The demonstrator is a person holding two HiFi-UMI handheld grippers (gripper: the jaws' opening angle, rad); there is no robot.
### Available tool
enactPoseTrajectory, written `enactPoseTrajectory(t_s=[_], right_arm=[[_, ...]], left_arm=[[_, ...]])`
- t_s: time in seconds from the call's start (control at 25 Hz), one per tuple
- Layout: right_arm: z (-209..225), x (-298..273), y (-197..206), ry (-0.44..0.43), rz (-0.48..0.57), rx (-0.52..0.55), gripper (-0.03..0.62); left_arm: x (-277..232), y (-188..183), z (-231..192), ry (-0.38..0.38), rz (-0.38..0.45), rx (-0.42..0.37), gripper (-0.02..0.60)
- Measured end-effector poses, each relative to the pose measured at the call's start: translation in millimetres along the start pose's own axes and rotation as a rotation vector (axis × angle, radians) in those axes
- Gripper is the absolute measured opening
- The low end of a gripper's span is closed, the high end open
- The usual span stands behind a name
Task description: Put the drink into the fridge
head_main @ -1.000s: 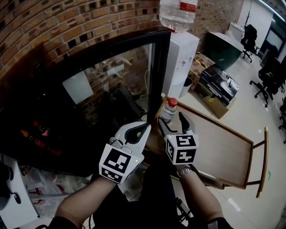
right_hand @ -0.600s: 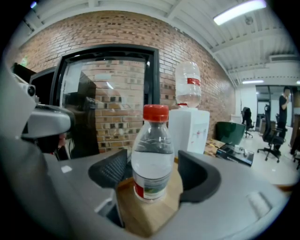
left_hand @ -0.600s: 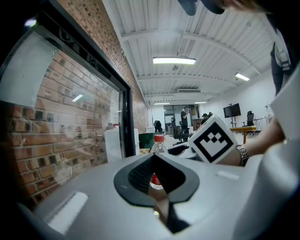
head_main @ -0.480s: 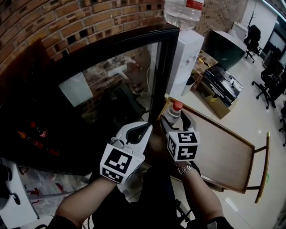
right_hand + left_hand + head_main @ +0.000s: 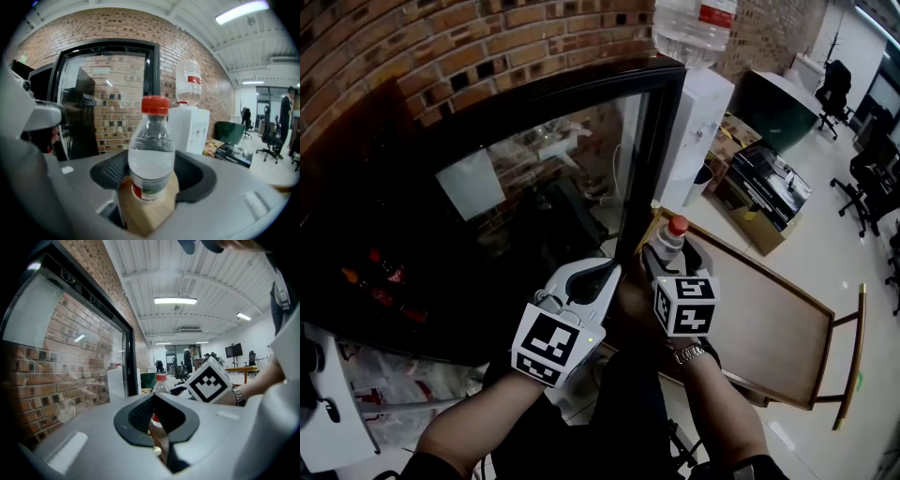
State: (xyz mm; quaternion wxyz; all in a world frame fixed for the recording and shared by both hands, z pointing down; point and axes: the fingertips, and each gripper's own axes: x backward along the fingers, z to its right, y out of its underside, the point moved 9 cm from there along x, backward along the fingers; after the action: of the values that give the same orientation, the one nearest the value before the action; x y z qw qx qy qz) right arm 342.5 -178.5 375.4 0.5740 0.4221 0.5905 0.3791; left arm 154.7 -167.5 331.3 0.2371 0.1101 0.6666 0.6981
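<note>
Fingers of right gripper closing around, not yet pressing, drink on table mid-frame; left gripper pressed shut, empty; lift into fridge, upper left, not yet done.

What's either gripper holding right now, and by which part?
Nothing is gripped yet. The right gripper is closing its jaws around the water bottle at its lower body, not yet pressing. The left gripper is shut and empty.
</note>
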Motion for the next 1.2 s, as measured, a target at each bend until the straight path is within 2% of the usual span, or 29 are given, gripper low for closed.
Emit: enactPoseTrajectory(t_s=[0.32,0.56,0.88,1.2], right_arm=[[-9.1,15.6,-0.1,-0.013,0.017,-0.008,0.293],[-20.6,37.0,-20.1,-0.052,0.071,0.009,0.291],[-70.5,67.1,-43.7,-0.179,0.153,0.045,0.291],[-137.0,82.9,-55.4,-0.329,0.189,0.086,0.292]], left_arm=[[15.7,-2.7,-1.3,-0.032,0.011,-0.001,0.005],[32.8,-7.7,2.0,-0.071,0.025,-0.004,0.005],[82.2,-3.4,3.6,-0.172,0.037,-0.004,0.005],[140.2,0.1,-4.1,-0.288,0.038,-0.006,0.005]])
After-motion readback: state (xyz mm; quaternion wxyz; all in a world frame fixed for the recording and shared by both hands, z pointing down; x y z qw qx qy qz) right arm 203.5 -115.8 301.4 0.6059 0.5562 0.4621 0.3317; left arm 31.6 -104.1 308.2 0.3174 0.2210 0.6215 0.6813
